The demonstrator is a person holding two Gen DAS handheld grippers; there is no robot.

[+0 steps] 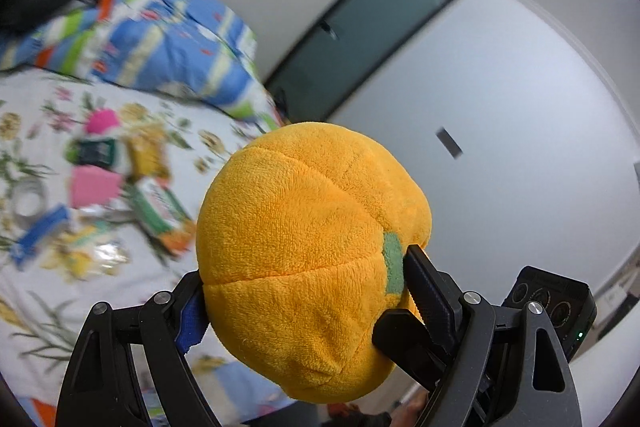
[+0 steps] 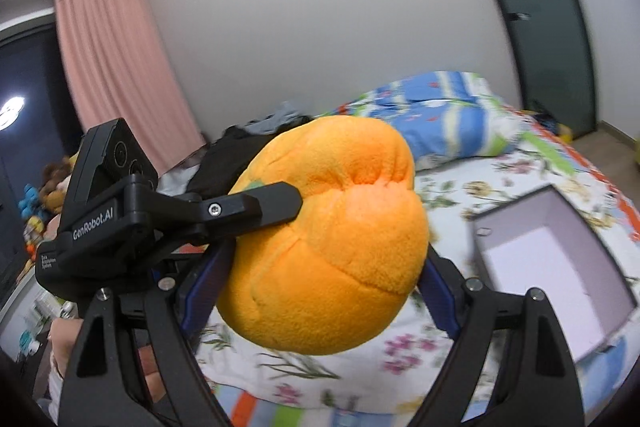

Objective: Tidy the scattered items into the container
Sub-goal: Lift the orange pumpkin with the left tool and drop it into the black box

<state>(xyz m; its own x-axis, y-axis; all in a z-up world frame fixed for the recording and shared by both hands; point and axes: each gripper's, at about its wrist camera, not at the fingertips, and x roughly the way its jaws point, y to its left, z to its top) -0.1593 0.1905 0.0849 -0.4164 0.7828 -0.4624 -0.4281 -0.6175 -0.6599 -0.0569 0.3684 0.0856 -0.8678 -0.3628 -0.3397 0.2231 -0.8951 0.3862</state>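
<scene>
Left wrist: left claw spread wide, clamped on plush pumpkin, a soft, ribbed terry ball held above the bed. Blurred clutter remains on the sheet.

Right wrist: right claw grips the same toy, also wide. Open cardboard box lower right. Looks mid-carry; next, swing over the box and release both.

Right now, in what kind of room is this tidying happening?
Most likely a bedroom in a home. A bed with a floral sheet and a striped quilt fills the view, a pink curtain hangs by a dark window, and a dark door stands behind.
</scene>
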